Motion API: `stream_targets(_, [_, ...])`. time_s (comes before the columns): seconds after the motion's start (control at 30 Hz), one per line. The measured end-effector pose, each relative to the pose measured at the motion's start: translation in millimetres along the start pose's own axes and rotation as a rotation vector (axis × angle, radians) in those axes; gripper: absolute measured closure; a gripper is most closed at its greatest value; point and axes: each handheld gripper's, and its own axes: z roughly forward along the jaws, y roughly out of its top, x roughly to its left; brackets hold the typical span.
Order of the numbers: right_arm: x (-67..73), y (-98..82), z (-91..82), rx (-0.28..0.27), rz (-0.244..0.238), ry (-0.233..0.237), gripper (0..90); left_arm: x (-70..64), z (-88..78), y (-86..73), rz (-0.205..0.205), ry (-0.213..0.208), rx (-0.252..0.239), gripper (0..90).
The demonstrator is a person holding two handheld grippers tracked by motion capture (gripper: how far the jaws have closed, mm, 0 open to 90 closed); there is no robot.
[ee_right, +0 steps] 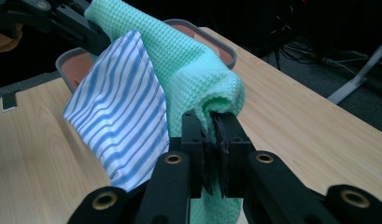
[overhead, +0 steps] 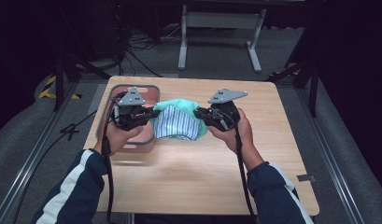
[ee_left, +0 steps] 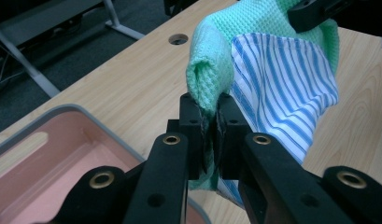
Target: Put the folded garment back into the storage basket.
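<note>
Hanging between both hand-held grippers, the cloth (overhead: pixel 179 122) overlaps the tray (overhead: pixel 113 91).

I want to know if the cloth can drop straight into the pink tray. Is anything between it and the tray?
Nothing visible: the cloth, pinched by the left gripper and right gripper, hangs beside the tray, whose visible inside looks empty.

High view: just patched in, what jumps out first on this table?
A green waffle-weave cloth with a blue-and-white striped cloth hanging against it is held up above the wooden table, stretched between the left gripper and the right gripper, each shut on an end of the green cloth. To the left, under the left gripper, sits a pink tray with a grey rim.
</note>
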Motion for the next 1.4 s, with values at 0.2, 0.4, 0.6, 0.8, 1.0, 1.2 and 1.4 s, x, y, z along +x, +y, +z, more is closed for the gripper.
stream_targets(0.2, [8.5,14.4,16.1,-0.001,-0.015,0.013,83.1,12.3,-19.5,-6.6,-0.005,0.046,0.005,83.5])
stream_targets(0.4, [18.5,26.5,35.3,0.010,-0.030,0.032,83.1,23.6,-32.3,-14.8,-0.026,0.083,0.014,83.5])
stream_targets(0.6, [24.6,35.0,51.1,0.010,-0.037,0.047,83.1,33.2,-42.3,-21.5,-0.044,0.113,0.015,83.5])
stream_targets(0.8, [29.8,40.4,69.6,0.015,-0.037,0.058,83.0,41.2,-48.5,-28.4,-0.029,0.158,0.027,83.5])
stream_targets(1.0, [37.2,45.7,91.2,0.016,-0.034,0.069,83.0,54.6,-53.4,-37.8,-0.038,0.198,0.038,83.4])
stream_targets(1.2, [50.0,52.6,114.8,0.037,-0.046,0.078,83.0,66.1,-55.3,-50.8,-0.067,0.234,0.045,83.4])
stream_targets(1.4, [58.1,55.7,137.8,0.060,-0.052,0.092,82.9,72.4,-57.8,-63.7,-0.091,0.235,0.049,83.4])
